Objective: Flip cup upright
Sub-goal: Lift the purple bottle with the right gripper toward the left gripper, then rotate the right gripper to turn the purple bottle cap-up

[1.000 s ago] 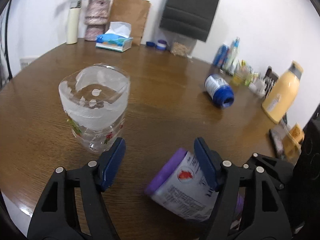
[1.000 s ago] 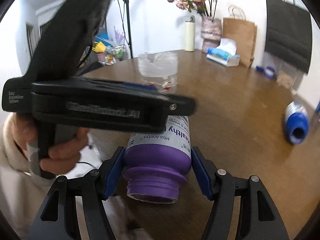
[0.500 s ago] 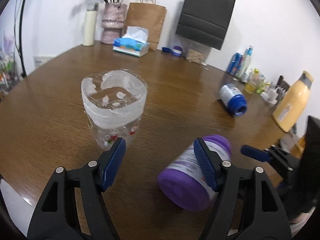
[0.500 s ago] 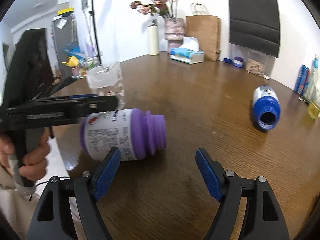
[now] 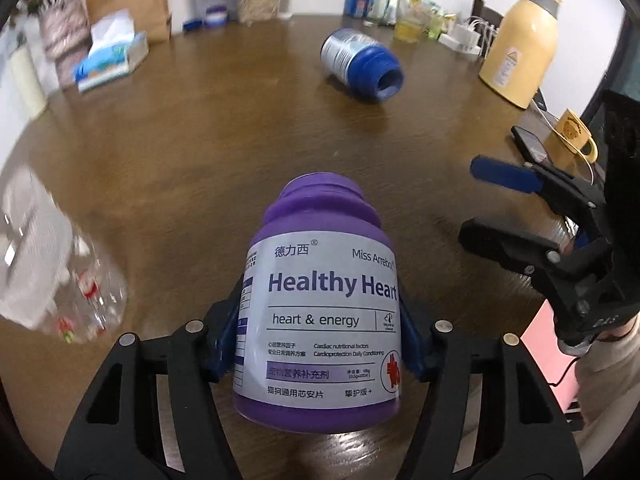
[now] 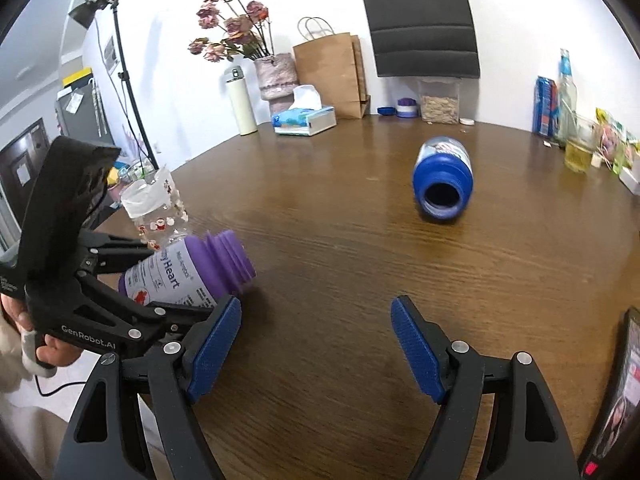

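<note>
A purple lidless jar labelled "Healthy Heart" sits between the blue pads of my left gripper, which is shut on its body. Its open neck points away from the left wrist camera. In the right wrist view the same purple jar leans with its mouth up and to the right, just over the table. My right gripper stands open and holds nothing, a little to the right of the jar. A blue jar lies on its side further back, mouth towards the right gripper.
A clear plastic cup stands upright left of the purple jar, near the round wooden table's edge. A yellow flask, a mug and a phone are on the right. A tissue box, bags and bottles line the far wall.
The right gripper let go of the purple jar and drew back, open. The left gripper swung from the clear cup to the jar and shut on it.
</note>
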A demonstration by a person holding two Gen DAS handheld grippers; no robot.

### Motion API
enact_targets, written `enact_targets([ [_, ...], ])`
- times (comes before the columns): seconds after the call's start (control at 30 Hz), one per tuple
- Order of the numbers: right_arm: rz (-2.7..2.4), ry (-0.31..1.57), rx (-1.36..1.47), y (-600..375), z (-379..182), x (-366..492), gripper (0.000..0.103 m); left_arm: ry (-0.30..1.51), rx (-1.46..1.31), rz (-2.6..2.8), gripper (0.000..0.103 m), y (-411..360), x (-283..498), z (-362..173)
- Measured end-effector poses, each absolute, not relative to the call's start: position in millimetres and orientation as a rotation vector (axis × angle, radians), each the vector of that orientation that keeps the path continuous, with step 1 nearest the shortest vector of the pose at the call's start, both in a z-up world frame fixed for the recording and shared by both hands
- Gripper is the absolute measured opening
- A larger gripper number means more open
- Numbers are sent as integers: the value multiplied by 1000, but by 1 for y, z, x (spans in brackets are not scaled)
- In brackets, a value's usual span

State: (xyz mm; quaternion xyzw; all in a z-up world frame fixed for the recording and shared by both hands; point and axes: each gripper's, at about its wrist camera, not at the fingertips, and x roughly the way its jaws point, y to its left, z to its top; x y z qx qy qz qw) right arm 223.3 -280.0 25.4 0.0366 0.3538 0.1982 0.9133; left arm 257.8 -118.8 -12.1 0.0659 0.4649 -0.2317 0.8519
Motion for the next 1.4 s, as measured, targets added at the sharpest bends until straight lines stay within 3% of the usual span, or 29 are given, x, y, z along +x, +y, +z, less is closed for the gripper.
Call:
enact_targets([
  [0.23,388,700,139,-294,41,249,82,732,48,-440,60,-105,270,51],
  [0.43,581,560,317,-299,120,313,82,380,-11,-397,60,-87,297,121],
  [0.6,865,569,498,-272,167,374,82,244,39,-377,60,-83,312,142],
  [0.77,1009,670,619,-237,169,432,79,249,32,-403,60,-68,335,146],
  [0.8,1032,688,639,-231,168,441,67,251,29,-396,60,-66,340,146],
  [1.03,958,631,488,-211,176,453,67,343,-53,-458,63,-42,366,136],
  [1.1,858,570,330,-202,182,443,67,364,-71,-467,70,-39,371,126],
  [1.23,645,486,36,-179,170,420,67,466,-158,-534,73,-34,377,92],
  [1.4,634,528,105,-185,148,422,67,424,-146,-489,75,-43,358,95],
])
